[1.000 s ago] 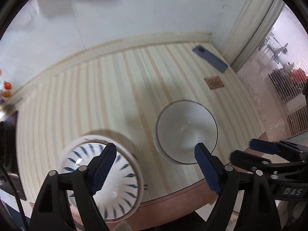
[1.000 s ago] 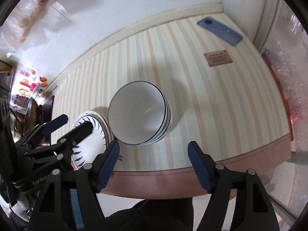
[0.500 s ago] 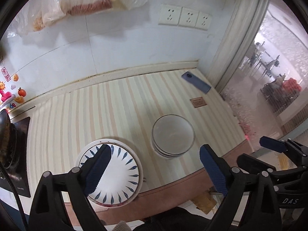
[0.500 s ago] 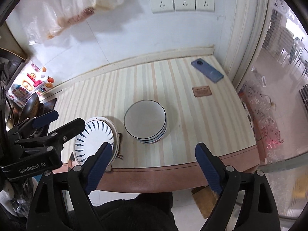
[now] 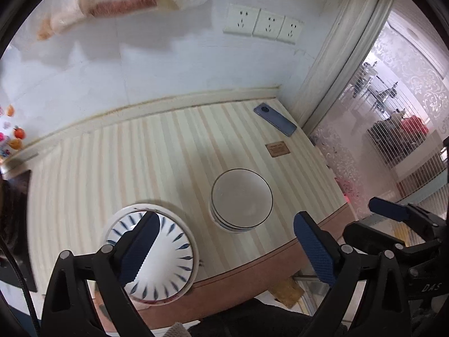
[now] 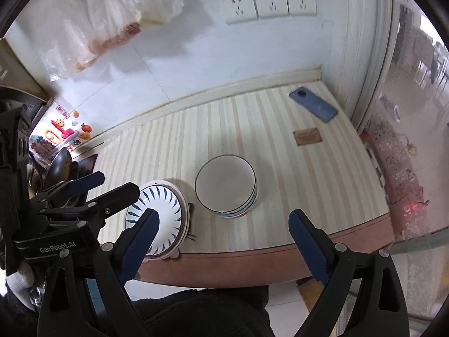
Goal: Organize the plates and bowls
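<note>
I hold my left gripper [image 5: 224, 238] and right gripper [image 6: 223, 233] spread wide and empty above the near edge of the striped counter [image 6: 280, 146]. The bowls [image 6: 226, 186] sit nested beside the stacked plates [image 6: 157, 213], so the sorting looks finished to me.

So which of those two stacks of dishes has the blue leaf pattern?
The plate stack beside the left gripper, at the counter's front edge. The bowl stack is plain white with a thin dark rim.
</note>
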